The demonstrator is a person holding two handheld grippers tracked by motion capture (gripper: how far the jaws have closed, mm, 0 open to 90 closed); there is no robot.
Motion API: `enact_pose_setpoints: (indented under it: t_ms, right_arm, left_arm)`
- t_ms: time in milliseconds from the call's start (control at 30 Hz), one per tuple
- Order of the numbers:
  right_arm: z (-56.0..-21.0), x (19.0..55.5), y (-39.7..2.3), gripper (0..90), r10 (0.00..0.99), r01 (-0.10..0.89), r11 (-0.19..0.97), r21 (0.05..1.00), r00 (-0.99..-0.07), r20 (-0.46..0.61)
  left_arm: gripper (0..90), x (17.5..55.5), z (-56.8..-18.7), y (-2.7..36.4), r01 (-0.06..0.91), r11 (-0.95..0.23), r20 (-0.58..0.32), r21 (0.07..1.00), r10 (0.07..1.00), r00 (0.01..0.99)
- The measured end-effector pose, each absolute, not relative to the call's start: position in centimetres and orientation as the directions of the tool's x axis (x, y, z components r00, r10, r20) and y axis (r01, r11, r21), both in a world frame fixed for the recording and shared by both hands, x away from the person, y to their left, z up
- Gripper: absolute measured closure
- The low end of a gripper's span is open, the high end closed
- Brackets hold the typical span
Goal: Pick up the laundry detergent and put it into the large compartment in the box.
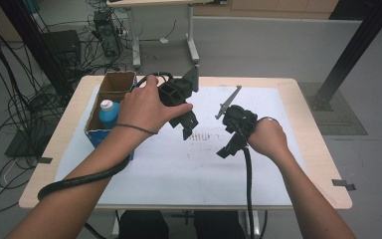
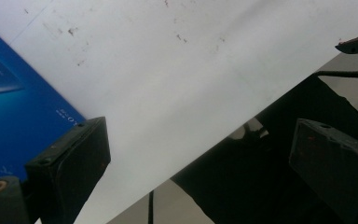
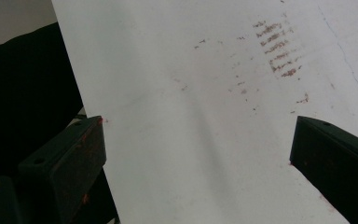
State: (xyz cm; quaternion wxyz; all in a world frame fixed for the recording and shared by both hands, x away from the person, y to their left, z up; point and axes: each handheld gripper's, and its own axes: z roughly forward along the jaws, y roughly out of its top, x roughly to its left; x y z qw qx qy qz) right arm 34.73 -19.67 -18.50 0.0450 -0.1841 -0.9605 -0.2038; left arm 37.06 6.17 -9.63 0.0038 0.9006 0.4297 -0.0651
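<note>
My left gripper (image 1: 187,126) hovers over the white mat (image 1: 179,164), just right of a cardboard box (image 1: 110,89) with a blue side (image 2: 14,102). A blue bottle with a white cap (image 1: 109,112) stands inside that box. In the left gripper view the left gripper (image 2: 200,135) is open with nothing between its jaws. My right gripper (image 1: 227,149) hangs over the mat's middle, tilted down and to the left. It is open too (image 3: 198,135), with bare mat between its jaws. Reddish smudges (image 3: 277,51) mark the mat between the two grippers.
The wooden table (image 1: 308,99) shows past the mat on all sides, with a strip of black tape (image 1: 343,183) at its right edge. Cables (image 1: 10,99) lie on the floor at the left. Another table's leg (image 1: 193,45) stands behind, and a black post (image 1: 353,50) rises at the right.
</note>
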Motion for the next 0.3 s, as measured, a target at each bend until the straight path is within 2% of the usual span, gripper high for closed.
enact_pose_setpoints:
  t_ms: [300]
  right_arm:
    - [-18.46, 34.63, -19.65, 3.4, 0.341, 0.377, 0.85, 0.368, -0.926, 0.163]
  left_arm:
    - [5.5, 37.19, -9.92, 6.32, 0.775, -0.629, -0.124, -0.051, 0.774, 0.621]
